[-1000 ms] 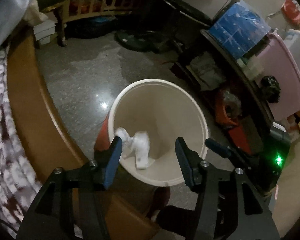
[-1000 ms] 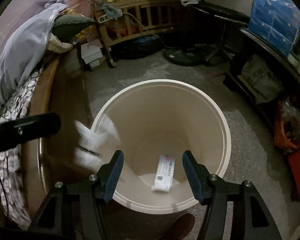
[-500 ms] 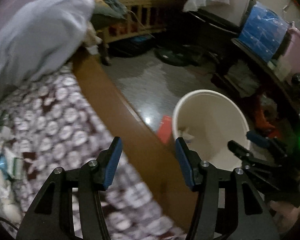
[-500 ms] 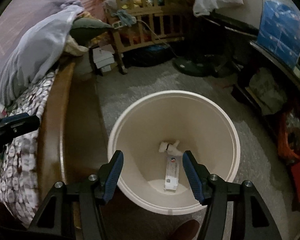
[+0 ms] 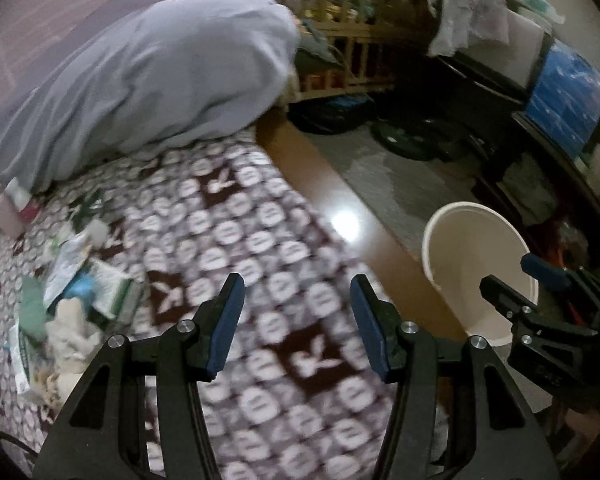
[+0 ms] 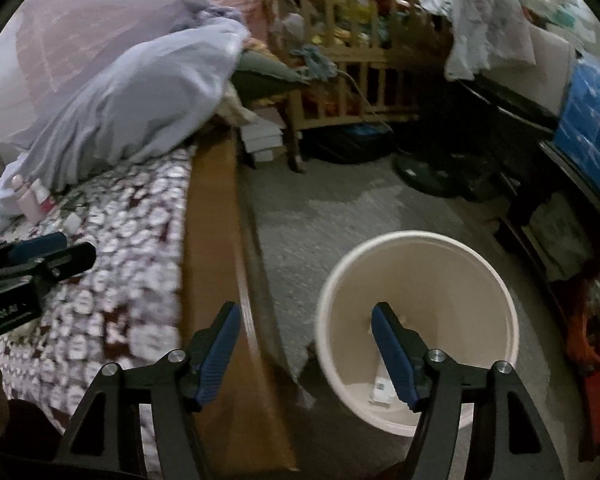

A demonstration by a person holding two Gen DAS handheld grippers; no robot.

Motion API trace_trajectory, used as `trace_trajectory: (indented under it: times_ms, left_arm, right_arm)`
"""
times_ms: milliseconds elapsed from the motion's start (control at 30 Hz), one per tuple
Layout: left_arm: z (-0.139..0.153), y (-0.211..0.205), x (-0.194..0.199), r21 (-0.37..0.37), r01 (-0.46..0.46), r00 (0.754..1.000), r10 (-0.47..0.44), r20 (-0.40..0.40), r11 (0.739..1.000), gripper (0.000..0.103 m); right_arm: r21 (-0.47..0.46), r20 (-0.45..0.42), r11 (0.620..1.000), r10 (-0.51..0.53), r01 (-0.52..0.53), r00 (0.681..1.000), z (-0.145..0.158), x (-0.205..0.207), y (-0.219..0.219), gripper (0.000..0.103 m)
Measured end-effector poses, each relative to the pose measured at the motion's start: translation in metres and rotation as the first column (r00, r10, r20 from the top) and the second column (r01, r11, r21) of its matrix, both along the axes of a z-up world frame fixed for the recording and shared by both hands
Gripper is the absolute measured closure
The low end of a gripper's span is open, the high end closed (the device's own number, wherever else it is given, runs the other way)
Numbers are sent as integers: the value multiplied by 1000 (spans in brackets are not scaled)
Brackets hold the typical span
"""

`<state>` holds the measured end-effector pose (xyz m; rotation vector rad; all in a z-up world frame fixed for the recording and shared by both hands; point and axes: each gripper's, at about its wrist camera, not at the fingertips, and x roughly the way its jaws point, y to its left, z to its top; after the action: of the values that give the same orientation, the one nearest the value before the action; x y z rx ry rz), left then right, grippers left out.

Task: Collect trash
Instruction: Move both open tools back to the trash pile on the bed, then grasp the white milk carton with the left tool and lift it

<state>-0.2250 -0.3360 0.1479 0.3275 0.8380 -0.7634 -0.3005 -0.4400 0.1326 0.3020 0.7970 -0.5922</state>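
A cream bin [image 6: 416,248] stands on the floor beside the bed; it also shows in the left wrist view [image 5: 472,210]. A white packet [image 6: 381,390] lies at its bottom. A heap of trash [image 5: 72,292], wrappers and crumpled tissue, lies on the patterned bedcover [image 5: 240,240] at the left. My left gripper [image 5: 296,320] is open and empty above the bedcover, right of the heap. My right gripper [image 6: 304,352] is open and empty, over the bed's edge and the bin's left rim.
A brown wooden bed rail [image 6: 212,216] runs between bed and floor. A grey pillow [image 5: 160,72] lies at the head of the bed. A wooden crib [image 6: 352,60], a fan base [image 6: 424,172] and cluttered shelves [image 5: 568,92] stand beyond the bin.
The tissue dropped into the bin. My left gripper swung left from above the bin to over the bedcover. My right gripper drifted left and back from the bin.
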Motion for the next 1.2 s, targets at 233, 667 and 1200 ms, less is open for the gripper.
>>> trace_trajectory:
  times_ms: [233, 667, 1200]
  left_arm:
    - [7, 47, 16, -7, -92, 995, 92, 40, 996, 50]
    - [1, 134, 53, -12, -256, 966, 257, 32, 966, 49]
    - [-28, 252, 100, 26, -453, 891, 453, -12, 891, 49]
  right_arm:
    - [-15, 31, 996, 83, -83, 996, 15, 31, 35, 37]
    - [-39, 1, 966, 257, -257, 966, 11, 91, 107, 34]
    - [-22, -96, 907, 416, -420, 904, -9, 147, 173, 31]
